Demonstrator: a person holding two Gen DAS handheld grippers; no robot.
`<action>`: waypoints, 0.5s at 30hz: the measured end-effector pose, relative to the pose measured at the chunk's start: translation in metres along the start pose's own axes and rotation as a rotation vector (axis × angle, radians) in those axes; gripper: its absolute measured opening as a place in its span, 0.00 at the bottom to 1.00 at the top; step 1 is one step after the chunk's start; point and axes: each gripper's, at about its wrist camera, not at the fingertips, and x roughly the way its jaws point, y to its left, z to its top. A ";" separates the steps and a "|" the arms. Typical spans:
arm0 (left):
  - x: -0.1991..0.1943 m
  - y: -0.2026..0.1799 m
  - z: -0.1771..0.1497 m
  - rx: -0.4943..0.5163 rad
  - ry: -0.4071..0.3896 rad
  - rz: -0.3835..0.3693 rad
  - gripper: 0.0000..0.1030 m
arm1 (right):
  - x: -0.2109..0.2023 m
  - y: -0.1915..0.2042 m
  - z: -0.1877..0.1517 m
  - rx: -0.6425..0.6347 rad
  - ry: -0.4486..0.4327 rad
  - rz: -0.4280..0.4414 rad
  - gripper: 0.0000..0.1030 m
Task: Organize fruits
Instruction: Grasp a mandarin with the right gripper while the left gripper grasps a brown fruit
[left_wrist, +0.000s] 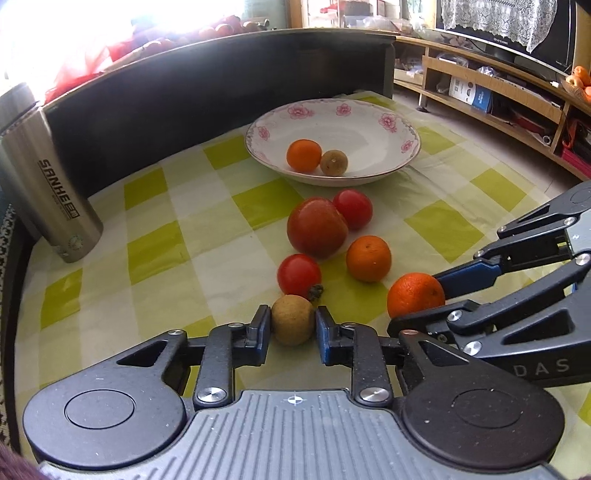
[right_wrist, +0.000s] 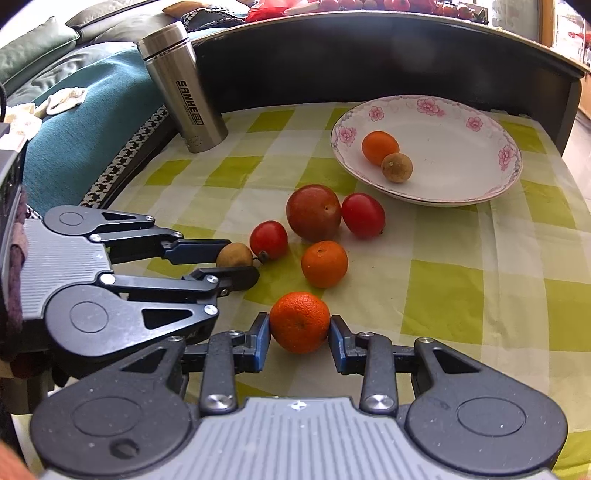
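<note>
Left wrist view counts 3 tangerines, 2 longans, 2 cherry tomatoes, 1 large tomato (left_wrist: 317, 227); left gripper (left_wrist: 291, 326) clamps a longan (left_wrist: 292, 319), right gripper (right_wrist: 299, 332) clamps a tangerine (right_wrist: 300, 322).

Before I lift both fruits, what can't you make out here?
- Whether the left hand-held gripper truly presses the longan: its fingers hide the contact in both views.
- Same for the right hand-held gripper on the mandarin.
- Red fruits behind the dark ledge: washed out by glare, left wrist view.

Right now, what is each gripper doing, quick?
Left gripper: shut on the small round tan-brown fruit.
Right gripper: shut on the bumpy orange mandarin.
</note>
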 end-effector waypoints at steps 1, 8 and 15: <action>-0.001 -0.001 0.000 -0.001 0.002 -0.006 0.32 | -0.001 0.000 0.000 -0.005 -0.004 -0.004 0.38; -0.013 -0.009 -0.006 0.041 0.011 -0.036 0.32 | -0.011 0.010 -0.003 -0.105 -0.044 -0.056 0.38; -0.010 -0.012 -0.010 0.066 0.014 -0.028 0.34 | -0.001 0.006 -0.005 -0.103 -0.021 -0.055 0.38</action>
